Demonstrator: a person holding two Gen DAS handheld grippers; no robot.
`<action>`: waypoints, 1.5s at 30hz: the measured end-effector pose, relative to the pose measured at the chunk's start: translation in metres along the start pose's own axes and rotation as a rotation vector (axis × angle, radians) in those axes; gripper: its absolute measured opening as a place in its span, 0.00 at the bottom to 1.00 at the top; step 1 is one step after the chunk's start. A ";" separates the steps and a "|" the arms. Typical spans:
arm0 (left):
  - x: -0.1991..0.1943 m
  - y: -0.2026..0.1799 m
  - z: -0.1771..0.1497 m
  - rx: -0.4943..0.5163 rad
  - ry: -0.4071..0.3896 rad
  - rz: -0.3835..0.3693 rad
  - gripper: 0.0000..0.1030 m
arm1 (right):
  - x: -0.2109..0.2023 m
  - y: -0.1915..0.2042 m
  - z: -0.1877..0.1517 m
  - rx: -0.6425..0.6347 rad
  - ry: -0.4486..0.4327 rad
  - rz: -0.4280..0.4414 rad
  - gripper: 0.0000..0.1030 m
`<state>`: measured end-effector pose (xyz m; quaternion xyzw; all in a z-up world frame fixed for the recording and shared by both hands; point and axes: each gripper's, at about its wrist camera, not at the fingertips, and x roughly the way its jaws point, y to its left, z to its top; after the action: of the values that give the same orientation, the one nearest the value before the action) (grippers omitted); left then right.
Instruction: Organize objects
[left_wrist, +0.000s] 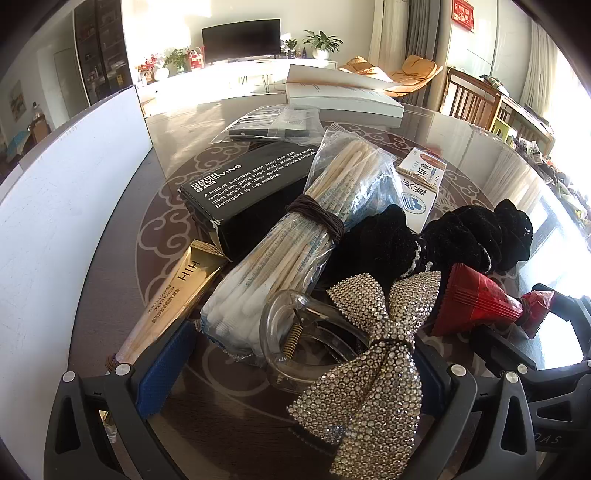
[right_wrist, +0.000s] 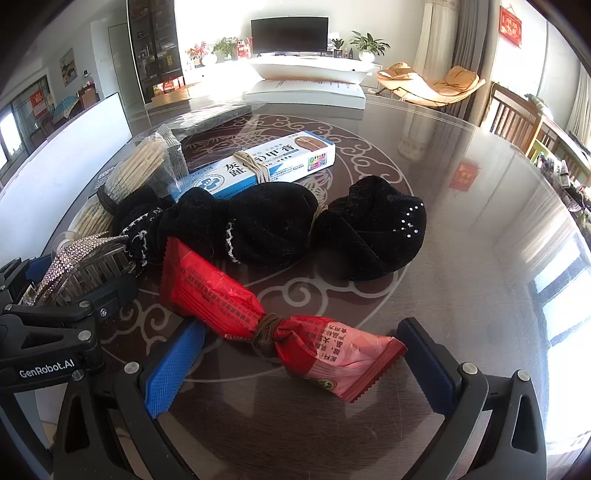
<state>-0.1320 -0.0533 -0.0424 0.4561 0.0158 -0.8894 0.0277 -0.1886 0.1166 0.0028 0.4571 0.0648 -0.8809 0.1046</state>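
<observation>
Red packet (right_wrist: 280, 328) between wide-open right gripper (right_wrist: 299, 363) | left gripper (left_wrist: 291, 363) open around bow clip (left_wrist: 354, 354) | picking stage, likely | next: close, lift clear.

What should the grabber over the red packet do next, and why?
Probably close the right gripper on the red packet. Its jaws stand wide open with the packet lying between them on the glass table, tied at the middle, so a gentle squeeze there looks like the easiest first pick.

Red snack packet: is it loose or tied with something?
Tied. A brown band cinches the red snack packet at its middle, pinching it like a bow.
</observation>
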 end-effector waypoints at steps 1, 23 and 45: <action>0.000 0.000 0.000 0.000 0.000 0.000 1.00 | 0.000 0.000 0.000 0.000 0.000 0.000 1.00; 0.001 0.000 0.000 0.000 0.000 0.000 1.00 | -0.001 -0.001 -0.001 -0.003 -0.003 0.004 1.00; 0.002 -0.001 0.001 0.000 0.000 0.000 1.00 | -0.003 -0.002 -0.003 -0.005 -0.004 0.006 1.00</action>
<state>-0.1344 -0.0523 -0.0435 0.4562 0.0156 -0.8893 0.0275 -0.1852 0.1198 0.0040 0.4552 0.0653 -0.8814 0.1083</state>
